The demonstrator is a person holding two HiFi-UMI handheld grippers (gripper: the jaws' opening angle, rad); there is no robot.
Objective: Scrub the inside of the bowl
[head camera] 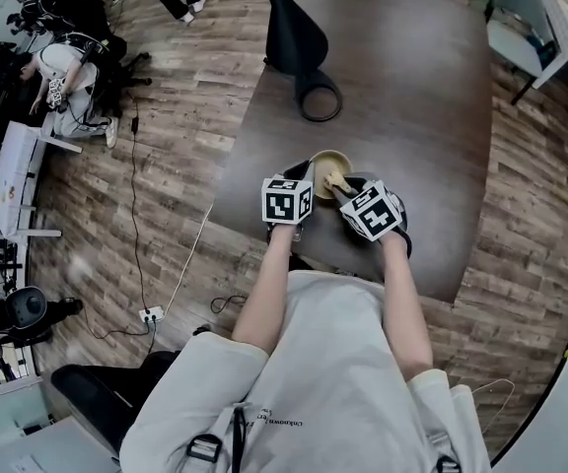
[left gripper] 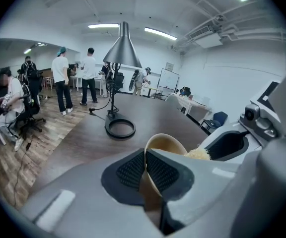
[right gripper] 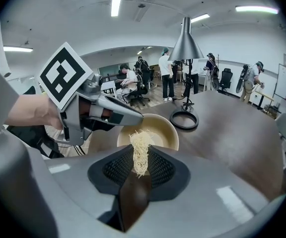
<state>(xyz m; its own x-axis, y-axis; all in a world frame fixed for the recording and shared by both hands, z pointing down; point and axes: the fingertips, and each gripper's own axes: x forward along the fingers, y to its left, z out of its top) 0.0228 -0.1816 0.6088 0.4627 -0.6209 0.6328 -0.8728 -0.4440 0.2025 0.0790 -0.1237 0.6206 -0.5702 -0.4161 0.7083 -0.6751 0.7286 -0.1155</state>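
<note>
One tan bowl (head camera: 325, 163) is near the worktop's (head camera: 402, 97) front edge. The left tool (left gripper: 146, 168) is clamped on its rim, apparently to steady it; the right tool (right gripper: 139, 165) pinches a pale fibrous scrubber (right gripper: 140, 150) over the inside.

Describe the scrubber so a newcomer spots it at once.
On the dark brown table, at its near edge, is a tan bowl. At the bowl the right tool pinches a pale wad of stringy fibres, the only fuzzy thing there.
</note>
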